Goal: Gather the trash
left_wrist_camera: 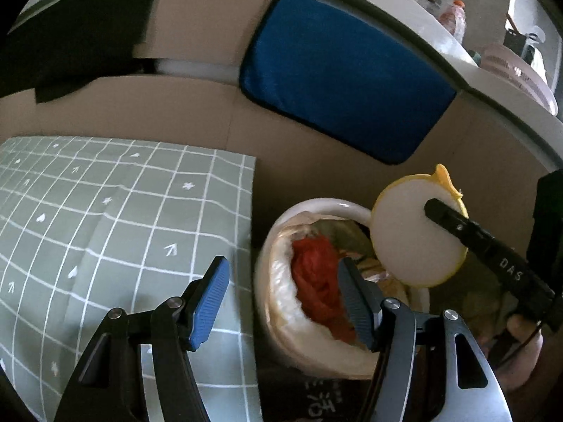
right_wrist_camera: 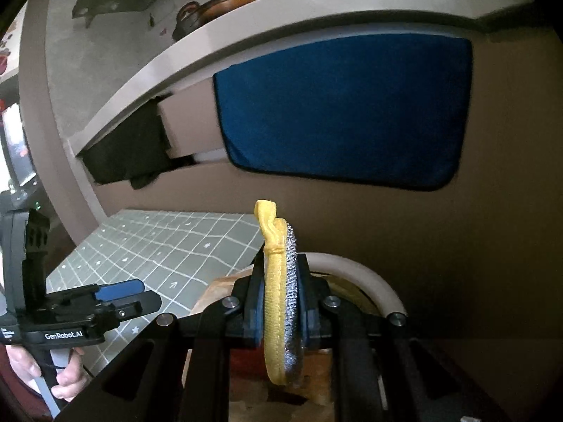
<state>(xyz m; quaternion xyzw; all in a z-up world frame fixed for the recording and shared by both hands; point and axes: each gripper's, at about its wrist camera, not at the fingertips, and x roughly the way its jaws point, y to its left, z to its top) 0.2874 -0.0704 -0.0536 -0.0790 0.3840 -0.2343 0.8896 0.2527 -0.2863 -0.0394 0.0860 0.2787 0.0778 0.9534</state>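
A round scrubbing pad (left_wrist_camera: 415,235) with a yellow rim and hanging loop, white on one face and silver mesh on the other, is held on edge over a white trash bin (left_wrist_camera: 316,211). My right gripper (right_wrist_camera: 281,316) is shut on the scrubbing pad (right_wrist_camera: 281,302), and its finger (left_wrist_camera: 468,232) shows in the left wrist view. The bin holds a clear liner and red crumpled trash (left_wrist_camera: 316,277). My left gripper (left_wrist_camera: 285,302) is open and empty, straddling the bin's left rim and the mat edge; it also shows in the right wrist view (right_wrist_camera: 119,295).
A grey-green grid mat (left_wrist_camera: 116,218) covers a low table left of the bin. A blue cushion (left_wrist_camera: 345,77) leans on the brown wall behind. A white shelf (left_wrist_camera: 422,14) above carries a bottle and bowls. Black cloth (left_wrist_camera: 70,42) hangs at upper left.
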